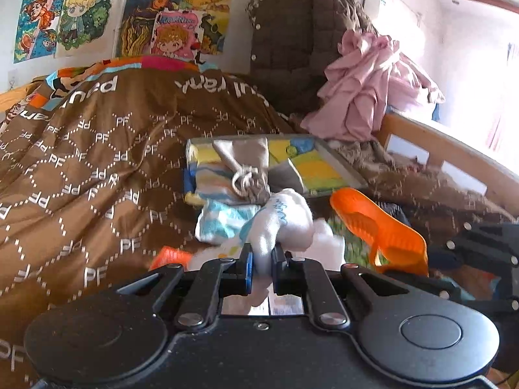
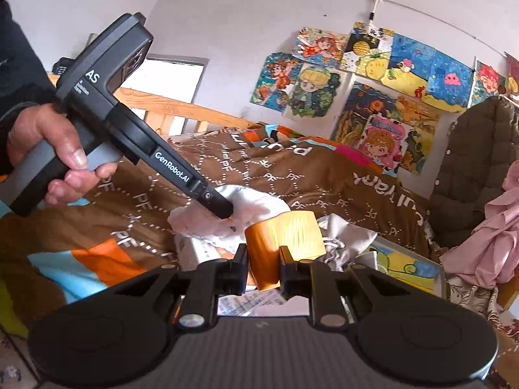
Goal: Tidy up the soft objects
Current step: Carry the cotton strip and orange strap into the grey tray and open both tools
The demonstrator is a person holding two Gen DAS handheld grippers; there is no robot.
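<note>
The left hand-held gripper (image 1: pixel 262 261) is pinching a white sock (image 1: pixel 285 218) between its blue-padded jaws, the cloth bunching out toward 12 o'clock and a tail of it hanging back between the jaws. In the right wrist view that same tool is reaching in from 10 o'clock, a hand (image 2: pixel 48 149) wrapped round its grey handle, its tip buried in the white cloth.

The right hand-held gripper (image 2: pixel 263 267) is clamping an orange soft piece (image 2: pixel 285 236), which is standing up between the jaws and leaning toward 1 o'clock; in the left wrist view it is showing as an orange ribbed shape at 3 o'clock of the sock. What kind of item it is I cannot tell.

Just beyond both, at 12 o'clock in the left wrist view, a shallow box (image 1: pixel 340 165) with a colourful printed lining is lying on the brown bedspread (image 1: pixel 97 162), holding a grey drawstring pouch (image 1: pixel 246 165) and some folded pale cloth. A pink garment (image 1: pixel 356 90) is heaped at 1 o'clock against a dark quilted jacket (image 1: pixel 292 39).

The step in hand looks like carrying both soft items to the box. The next move probably calls for bringing each one over the box's free space, lowering it clear of the pouch, then parting the jaws so the cloth is dropping inside rather than draping over the rim
</note>
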